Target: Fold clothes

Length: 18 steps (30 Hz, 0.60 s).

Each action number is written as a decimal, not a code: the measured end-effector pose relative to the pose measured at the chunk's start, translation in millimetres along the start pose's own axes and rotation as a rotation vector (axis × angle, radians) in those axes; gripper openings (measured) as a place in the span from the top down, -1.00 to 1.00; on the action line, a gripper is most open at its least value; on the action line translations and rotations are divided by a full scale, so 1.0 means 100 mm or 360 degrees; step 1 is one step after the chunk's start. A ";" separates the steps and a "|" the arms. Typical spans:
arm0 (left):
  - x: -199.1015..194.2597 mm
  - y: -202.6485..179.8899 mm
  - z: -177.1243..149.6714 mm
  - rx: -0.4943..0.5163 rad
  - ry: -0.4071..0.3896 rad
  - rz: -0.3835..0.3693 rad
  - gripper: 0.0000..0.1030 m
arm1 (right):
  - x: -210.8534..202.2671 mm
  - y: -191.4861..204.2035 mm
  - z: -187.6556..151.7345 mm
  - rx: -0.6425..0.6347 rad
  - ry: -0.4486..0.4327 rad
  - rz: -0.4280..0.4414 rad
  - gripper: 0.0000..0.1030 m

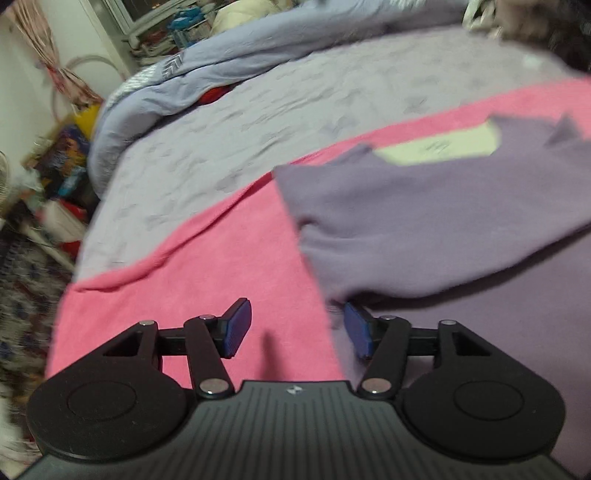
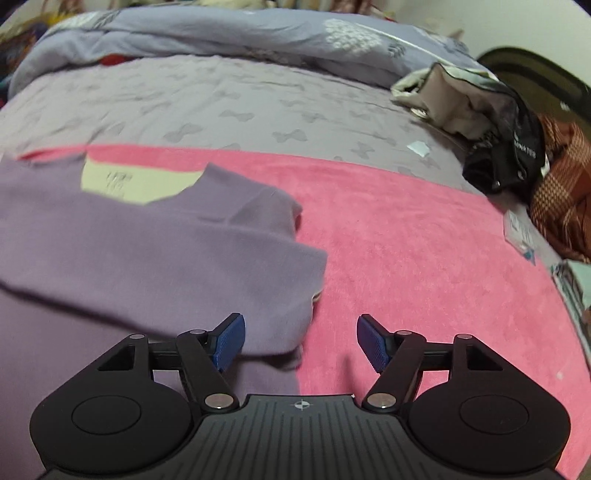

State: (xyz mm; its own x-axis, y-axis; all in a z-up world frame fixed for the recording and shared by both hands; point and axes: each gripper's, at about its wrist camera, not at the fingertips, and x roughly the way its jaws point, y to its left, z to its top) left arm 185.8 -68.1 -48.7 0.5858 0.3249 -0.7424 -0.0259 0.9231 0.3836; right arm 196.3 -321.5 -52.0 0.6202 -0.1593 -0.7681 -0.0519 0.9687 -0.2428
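While the left wrist camera looks down at the bed, the left gripper (image 1: 297,332) hangs over the edge of a purple sweater (image 1: 443,229) with its two blue pads apart and nothing between them. One pad (image 1: 238,326) is over the pink blanket (image 1: 192,266), and the other pad sits just at the sweater's lower edge. The sweater lies flat on the pink blanket, with a sleeve folded across its front and a pale yellow patch (image 1: 439,147) showing at its neck. Beyond the pink blanket is a light purple sheet (image 1: 277,114) with bow shapes on it, and past that is a bunched blue quilt (image 1: 258,48). Seen from the right wrist camera, the right gripper (image 2: 300,341) is open too and holds nothing. Its one blue pad (image 2: 231,341) is over the sweater (image 2: 129,251), and the other is over the pink blanket (image 2: 424,240). The sweater fills the side of the pink blanket away from a dark bag (image 2: 509,147), with a sleeve folded over its front and the sleeve's end close to the gripper. That bag rests on the light purple sheet (image 2: 221,99), well apart from the sweater. The blue quilt (image 2: 221,33) lies along the far side of the sheet.
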 end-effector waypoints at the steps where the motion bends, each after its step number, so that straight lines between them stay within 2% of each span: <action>1: 0.07 0.07 -0.02 -0.0069 0.0064 0.0084 -0.20 | -0.01 0.02 -0.01 -0.0019 -0.0003 -0.0006 -0.33; 4: 0.20 0.46 -0.20 -0.0462 0.0252 0.0253 -0.20 | -0.01 0.02 0.02 -0.0014 -0.0010 -0.0061 -0.40; 5: 0.18 0.61 -0.27 -0.0603 0.0274 0.0242 -0.20 | -0.01 0.02 0.03 -0.0008 -0.0013 -0.0081 -0.40; 7: 0.08 0.78 -0.34 -0.0723 0.0253 0.0189 -0.09 | 0.00 -0.01 0.05 0.0000 -0.0028 -0.0105 -0.40; 8: -0.02 0.77 -0.33 -0.0688 0.0164 0.0118 -0.05 | 0.01 -0.02 0.05 0.0004 -0.0036 -0.0116 -0.40; 10: -0.20 0.73 -0.30 -0.0590 -0.0001 -0.0020 -0.10 | 0.04 -0.04 0.06 0.0013 -0.0034 -0.0120 -0.40; 12: -0.27 0.51 -0.20 -0.0350 -0.0113 -0.0143 -0.20 | 0.06 -0.03 0.06 0.0020 -0.0016 -0.0122 -0.40; 14: -0.32 0.30 -0.10 -0.0121 -0.0209 -0.0241 -0.21 | 0.08 -0.02 0.06 0.0026 0.0000 -0.0120 -0.40; 16: -0.22 0.11 -0.03 0.0034 -0.0215 -0.0228 -0.21 | 0.07 0.02 0.07 0.0022 0.0002 -0.0108 -0.41; 18: -0.08 0.01 0.01 0.0093 -0.0165 -0.0232 -0.21 | 0.05 0.08 0.08 -0.0010 -0.0011 -0.0100 -0.42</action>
State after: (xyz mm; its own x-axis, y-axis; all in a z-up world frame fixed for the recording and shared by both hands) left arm 182.5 -70.4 -42.1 0.6606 0.1630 -0.7328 0.1104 0.9444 0.3096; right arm 205.6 -313.2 -53.2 0.6278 -0.2184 -0.7471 -0.0173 0.9557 -0.2939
